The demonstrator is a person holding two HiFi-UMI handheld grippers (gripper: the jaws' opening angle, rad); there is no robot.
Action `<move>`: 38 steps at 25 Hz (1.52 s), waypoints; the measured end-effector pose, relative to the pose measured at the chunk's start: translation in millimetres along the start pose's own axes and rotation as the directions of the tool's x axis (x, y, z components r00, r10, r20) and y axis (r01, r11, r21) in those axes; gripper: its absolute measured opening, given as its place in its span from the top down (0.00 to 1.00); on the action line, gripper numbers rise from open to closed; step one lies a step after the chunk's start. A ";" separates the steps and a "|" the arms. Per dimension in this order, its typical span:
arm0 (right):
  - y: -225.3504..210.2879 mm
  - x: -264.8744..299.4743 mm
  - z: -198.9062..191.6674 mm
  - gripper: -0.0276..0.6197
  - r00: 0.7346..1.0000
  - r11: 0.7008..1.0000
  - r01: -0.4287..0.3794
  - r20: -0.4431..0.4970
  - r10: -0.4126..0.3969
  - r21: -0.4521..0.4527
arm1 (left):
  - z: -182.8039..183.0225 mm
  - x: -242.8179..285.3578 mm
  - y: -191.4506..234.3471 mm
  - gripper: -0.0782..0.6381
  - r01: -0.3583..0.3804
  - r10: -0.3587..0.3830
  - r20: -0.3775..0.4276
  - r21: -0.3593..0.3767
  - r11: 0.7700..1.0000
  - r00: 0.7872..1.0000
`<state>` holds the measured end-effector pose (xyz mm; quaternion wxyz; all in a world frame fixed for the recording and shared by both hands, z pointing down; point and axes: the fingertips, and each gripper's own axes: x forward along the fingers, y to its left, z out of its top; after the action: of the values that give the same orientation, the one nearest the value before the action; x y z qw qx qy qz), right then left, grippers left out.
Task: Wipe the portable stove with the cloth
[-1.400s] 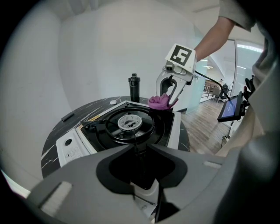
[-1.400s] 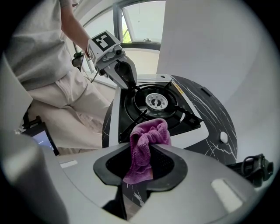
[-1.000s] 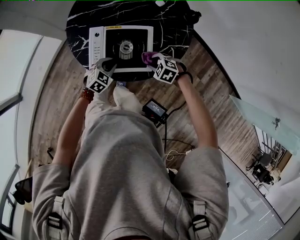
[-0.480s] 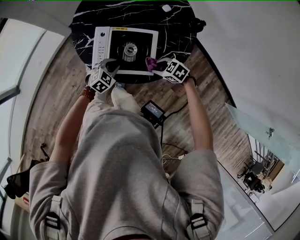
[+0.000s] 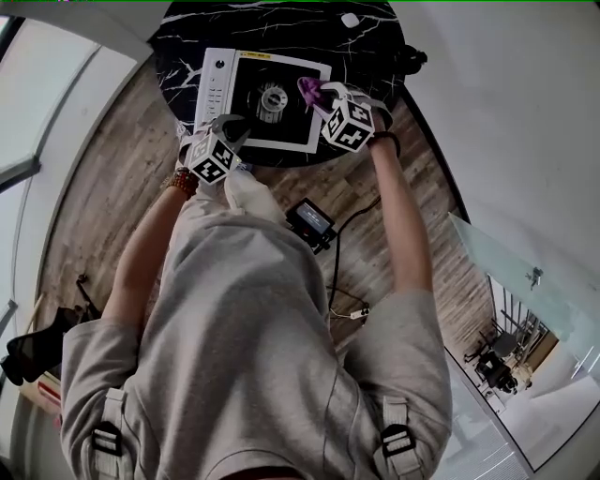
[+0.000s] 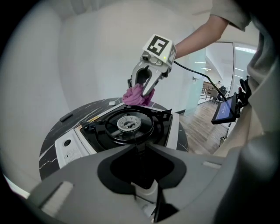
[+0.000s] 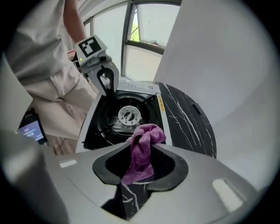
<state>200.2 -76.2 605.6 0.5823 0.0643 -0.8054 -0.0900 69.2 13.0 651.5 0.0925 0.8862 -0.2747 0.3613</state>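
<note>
Stove (image 5: 267, 98) on marble tbl (image 5: 281, 26), wood flr (image 5: 108, 183)

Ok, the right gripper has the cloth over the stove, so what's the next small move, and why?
Probably lower the right gripper until the purple cloth presses on the portable stove beside the burner. The cloth is clamped in its jaws and seems to hang just above the black top by the right rim, apparently not touching, so wiping cannot start yet.
</note>
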 end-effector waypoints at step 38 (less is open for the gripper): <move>24.3 36.9 8.1 0.77 0.960 0.973 -0.231 -0.159 0.229 0.003 | -1.6 -0.4 2.5 0.80 -0.008 0.008 -0.002 -0.015 1.000 1.000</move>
<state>181.0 -59.6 642.7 0.6513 -0.0271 -0.7580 -0.0225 66.6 11.7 652.3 0.0980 0.8840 -0.2807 0.3607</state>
